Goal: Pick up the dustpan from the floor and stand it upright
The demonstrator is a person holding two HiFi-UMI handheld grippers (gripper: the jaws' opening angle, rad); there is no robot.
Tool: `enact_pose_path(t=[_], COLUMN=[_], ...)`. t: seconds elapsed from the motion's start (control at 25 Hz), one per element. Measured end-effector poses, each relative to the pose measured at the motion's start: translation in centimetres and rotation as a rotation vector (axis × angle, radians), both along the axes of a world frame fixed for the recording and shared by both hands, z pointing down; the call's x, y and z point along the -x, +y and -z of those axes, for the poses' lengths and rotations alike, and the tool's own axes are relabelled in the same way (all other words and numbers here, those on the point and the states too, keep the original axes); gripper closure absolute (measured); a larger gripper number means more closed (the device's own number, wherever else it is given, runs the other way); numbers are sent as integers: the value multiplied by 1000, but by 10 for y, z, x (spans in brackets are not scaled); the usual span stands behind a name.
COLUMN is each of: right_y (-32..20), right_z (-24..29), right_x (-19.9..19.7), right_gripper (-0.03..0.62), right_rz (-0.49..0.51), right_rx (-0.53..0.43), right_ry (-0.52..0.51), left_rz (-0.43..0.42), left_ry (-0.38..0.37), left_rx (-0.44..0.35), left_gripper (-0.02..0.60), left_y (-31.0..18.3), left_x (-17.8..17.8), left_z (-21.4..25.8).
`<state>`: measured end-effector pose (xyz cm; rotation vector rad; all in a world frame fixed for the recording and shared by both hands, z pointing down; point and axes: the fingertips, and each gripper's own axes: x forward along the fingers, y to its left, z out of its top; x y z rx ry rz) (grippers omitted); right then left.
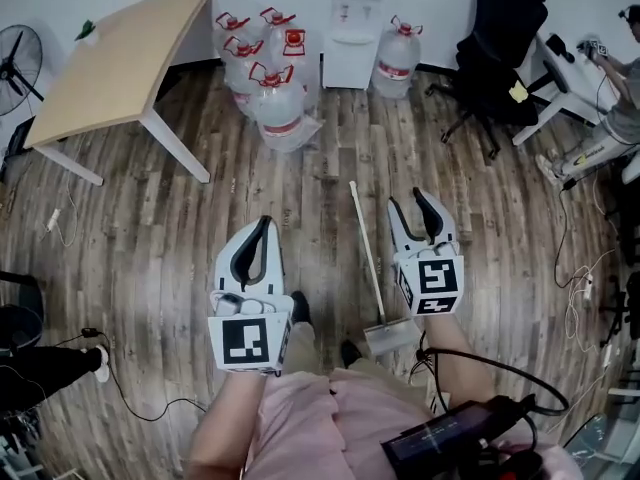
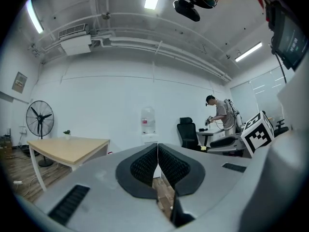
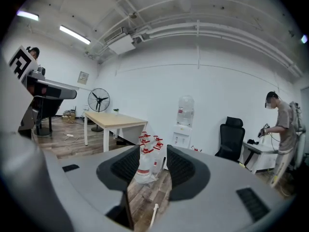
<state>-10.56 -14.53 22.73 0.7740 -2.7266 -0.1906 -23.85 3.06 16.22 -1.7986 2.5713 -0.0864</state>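
The dustpan (image 1: 389,336) lies flat on the wooden floor, close to the person's feet. Its long pale handle (image 1: 365,243) runs away from me toward the water bottles. My right gripper (image 1: 407,201) hovers just right of the handle, above the floor, jaws open with nothing between them. In the right gripper view the handle's end (image 3: 154,213) shows low between the open jaws of that gripper (image 3: 153,154). My left gripper (image 1: 265,224) hangs left of the handle, shut and holding nothing. In the left gripper view its pads (image 2: 157,147) meet.
Several large water bottles (image 1: 272,98) and a white water dispenser (image 1: 352,28) stand ahead. A light wooden table (image 1: 120,58) is at the left, with a fan (image 1: 15,63) behind it. A black office chair (image 1: 500,48), a desk and a person (image 1: 620,118) are at the right. Cables (image 1: 575,288) trail on the floor.
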Motion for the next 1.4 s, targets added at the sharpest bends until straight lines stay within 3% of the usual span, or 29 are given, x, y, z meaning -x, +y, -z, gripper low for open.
enact_pose_path(t=[0.32, 0.68, 1.04, 1.4], right_y=[-27, -63, -132, -196], right_z=[29, 11, -51, -163], right_x=[60, 79, 111, 122], right_gripper=[419, 419, 417, 414], right_rz=[-74, -114, -44, 10], right_rx=[-48, -29, 68, 182], right_ry=[-7, 22, 65, 143], left_rz=[-70, -127, -134, -124], left_ry=[-15, 18, 81, 133], left_rx=[-45, -18, 53, 126], left_gripper=[568, 568, 568, 568], left_y=[-42, -87, -162, -226], left_x=[80, 105, 123, 131], left_z=[25, 5, -53, -133])
